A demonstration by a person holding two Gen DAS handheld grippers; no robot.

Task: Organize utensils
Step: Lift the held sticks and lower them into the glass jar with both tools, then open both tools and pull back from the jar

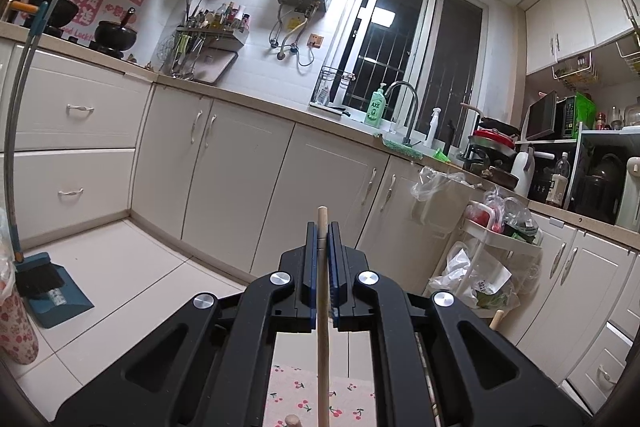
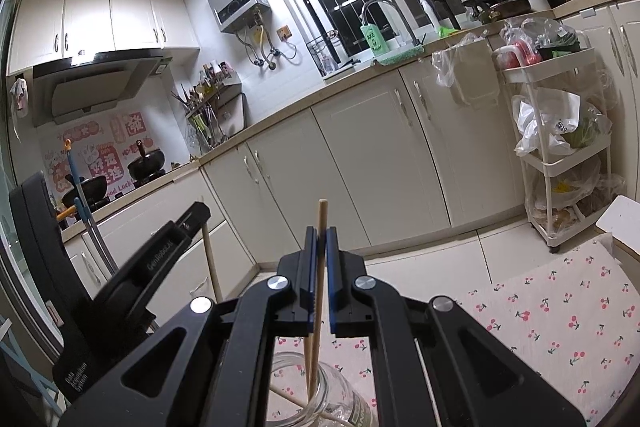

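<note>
Cabinets (image 1: 240,167): cream doors with metal handles along two walls under a beige counter; sink and curved tap (image 1: 404,107) below the barred window
Cloth (image 2: 560,319): pale, printed with red cherries, spread over the table in the lower right of the right wrist view; also seen at the bottom of the left wrist view between the gripper's arms
Trolley (image 2: 560,163): white, three tiers, beside the cabinets, loaded with plastic bags
Dustpan and brush (image 1: 52,287): blue, standing on the tiled floor at far left, long handle leaning against the drawers
Left gripper (image 1: 323,239): clamped on a wooden stick (image 1: 322,287); blue pads pressed against it from both sides; stick upright, tip poking above the fingertips, lower end running down out of frame over the cloth
Right gripper (image 2: 320,243): pinched tight on a chopstick (image 2: 320,267); slim, wooden, leaning slightly, top above the pads
Glass jar (image 2: 320,395): clear, on the cloth directly under the right gripper; chopstick's lower end inside its mouth; more thin wooden sticks lying inside, number unclear
</note>
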